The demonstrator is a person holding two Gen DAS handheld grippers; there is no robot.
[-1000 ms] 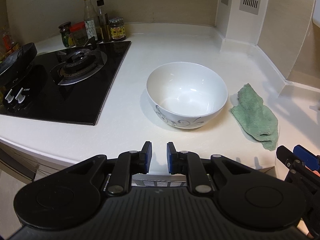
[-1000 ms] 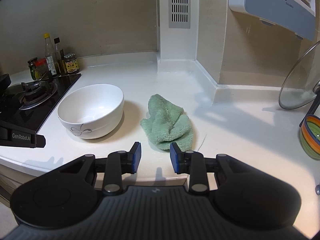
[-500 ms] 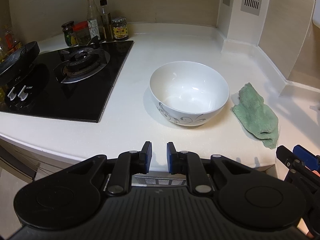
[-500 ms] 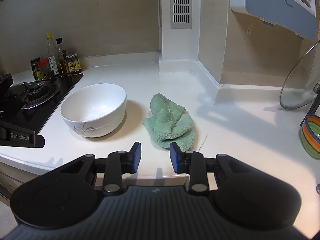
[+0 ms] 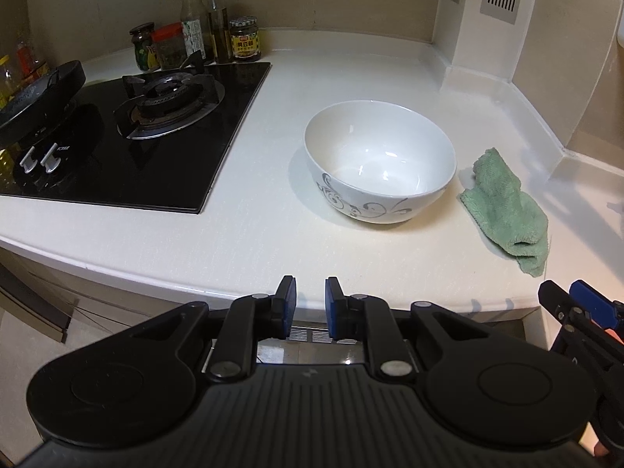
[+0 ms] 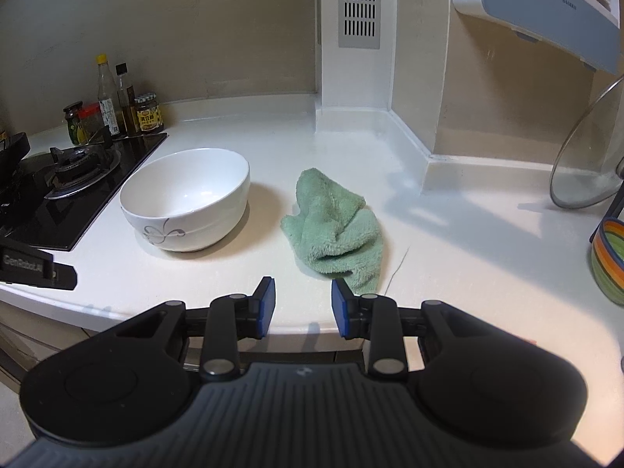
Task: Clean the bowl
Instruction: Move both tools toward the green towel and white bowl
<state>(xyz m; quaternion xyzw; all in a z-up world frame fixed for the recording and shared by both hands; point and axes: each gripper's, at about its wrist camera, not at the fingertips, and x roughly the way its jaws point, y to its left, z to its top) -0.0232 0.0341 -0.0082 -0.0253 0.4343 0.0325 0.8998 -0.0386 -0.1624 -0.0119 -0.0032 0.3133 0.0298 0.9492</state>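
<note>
White kitchen counter [image 6: 448,241] carries a white bowl [image 6: 187,199] beside a green cloth [image 6: 335,230], near a black gas hob [image 5: 128,144]. Left gripper [image 5: 311,308] fingers narrowly parted, right gripper [image 6: 303,306] fingers wider; both empty, short of the counter edge.

- Gas hob [image 5: 128,148]: black glass panel set into the white countertop [image 5: 273,234], at its left end; one burner with a pan support visible, two white knobs at the front.
- Dark pan [image 5: 39,97]: rests on the hob's left side, partly out of frame.
- Bottles and jars [image 5: 199,39]: grouped against the wall behind the hob.
- Glass lid [image 6: 585,156]: stands tilted at the far right.
- Striped bowl [image 6: 608,261]: at the right edge, below the lid.
- Vent grille [image 6: 360,4]: on the white corner column.
</note>
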